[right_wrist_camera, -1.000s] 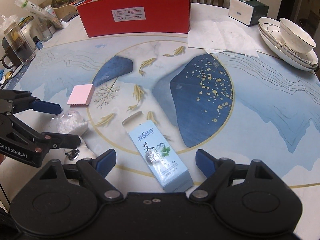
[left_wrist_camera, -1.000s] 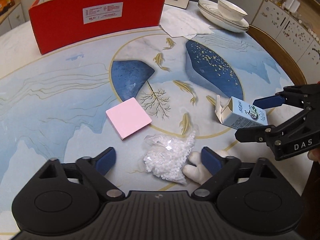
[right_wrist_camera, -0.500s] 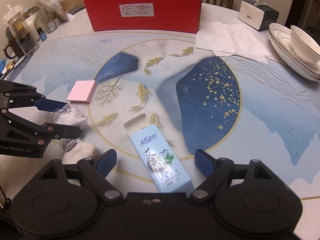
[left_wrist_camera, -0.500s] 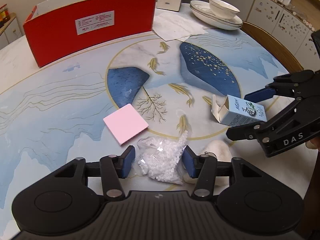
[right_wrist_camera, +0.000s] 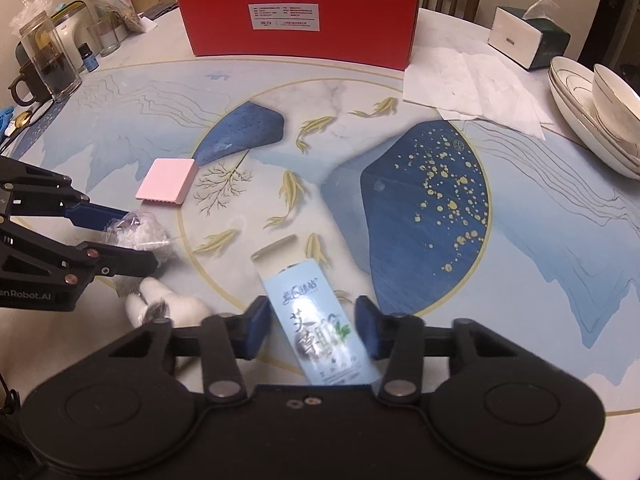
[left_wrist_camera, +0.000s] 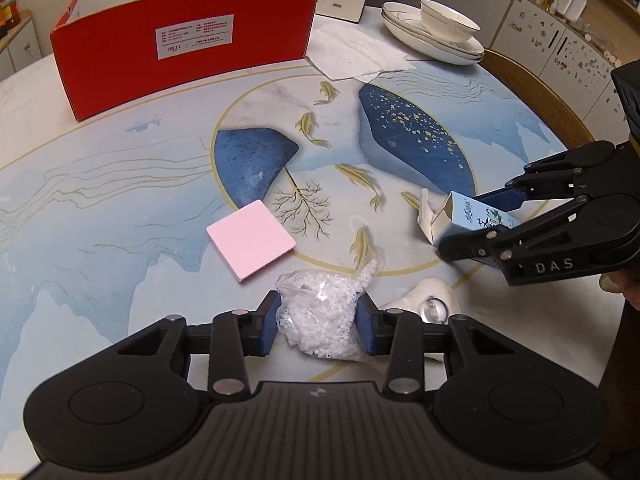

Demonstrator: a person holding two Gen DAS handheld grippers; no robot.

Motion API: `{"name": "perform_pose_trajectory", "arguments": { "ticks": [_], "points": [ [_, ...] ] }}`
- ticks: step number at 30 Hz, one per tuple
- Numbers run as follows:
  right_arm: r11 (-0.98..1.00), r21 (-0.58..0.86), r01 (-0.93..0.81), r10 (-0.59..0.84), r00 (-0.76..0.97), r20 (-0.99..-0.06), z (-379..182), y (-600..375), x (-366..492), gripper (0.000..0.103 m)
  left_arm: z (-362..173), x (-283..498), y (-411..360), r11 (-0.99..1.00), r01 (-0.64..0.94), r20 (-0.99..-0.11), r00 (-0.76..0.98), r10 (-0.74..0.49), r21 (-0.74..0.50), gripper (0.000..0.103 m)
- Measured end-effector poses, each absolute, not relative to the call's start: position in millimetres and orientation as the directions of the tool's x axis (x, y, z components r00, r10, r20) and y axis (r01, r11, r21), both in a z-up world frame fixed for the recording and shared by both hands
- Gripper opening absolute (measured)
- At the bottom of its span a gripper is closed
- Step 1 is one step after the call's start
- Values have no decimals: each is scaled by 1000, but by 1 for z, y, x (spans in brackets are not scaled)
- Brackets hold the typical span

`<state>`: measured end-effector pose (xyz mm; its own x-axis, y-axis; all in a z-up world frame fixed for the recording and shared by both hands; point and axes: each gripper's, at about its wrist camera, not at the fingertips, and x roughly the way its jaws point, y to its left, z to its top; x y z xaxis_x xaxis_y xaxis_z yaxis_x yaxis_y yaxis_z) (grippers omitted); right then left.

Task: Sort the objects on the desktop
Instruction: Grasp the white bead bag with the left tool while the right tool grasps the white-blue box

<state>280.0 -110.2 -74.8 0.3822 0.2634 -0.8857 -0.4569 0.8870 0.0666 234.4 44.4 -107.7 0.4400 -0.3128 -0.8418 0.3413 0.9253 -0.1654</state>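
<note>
The bag of white beads (left_wrist_camera: 326,316) lay on the painted surface (left_wrist_camera: 120,208), just nearer the camera than the pink pad (left_wrist_camera: 251,235), and the left tool (left_wrist_camera: 318,324) pitched steeply down over it, its blue pads pressed into both sides of the bag. The light-blue carton (right_wrist_camera: 320,320) lay well to the right of the pad, open flap toward the red box (left_wrist_camera: 188,44). The right tool (right_wrist_camera: 310,328) also angled down, its jaws having just been closing with the carton between them; the left pad touched the carton (the right pad looked just shy of it, though blur made that hard to judge). A white plush toy (left_wrist_camera: 428,300) sat right of the bag. Stacked plates with a bowl (left_wrist_camera: 436,36) stood far beyond the pad, right of the red box.
</note>
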Motion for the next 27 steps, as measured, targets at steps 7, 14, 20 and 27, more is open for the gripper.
{"name": "perform_pose_trajectory", "arguments": {
  "ticks": [7,14,20,27],
  "points": [
    [875,73,-478,272,363,-891,-70,-104,280,28,-107,231,52,924,320,-836,433,-337,-207,36],
    [881,111,-460,304,372,-877,-58,-98,287,28,-95,228,63,927,291,-819,455,-350,-235,35],
    [883,151,-444,341,385,-858,-44,-93,295,28,-87,235,75,939,240,-810,481,-335,-246,35],
    [878,195,-436,385,405,-829,-22,-87,309,28,-72,248,86,945,202,-791,517,-327,-258,35]
  ]
}}
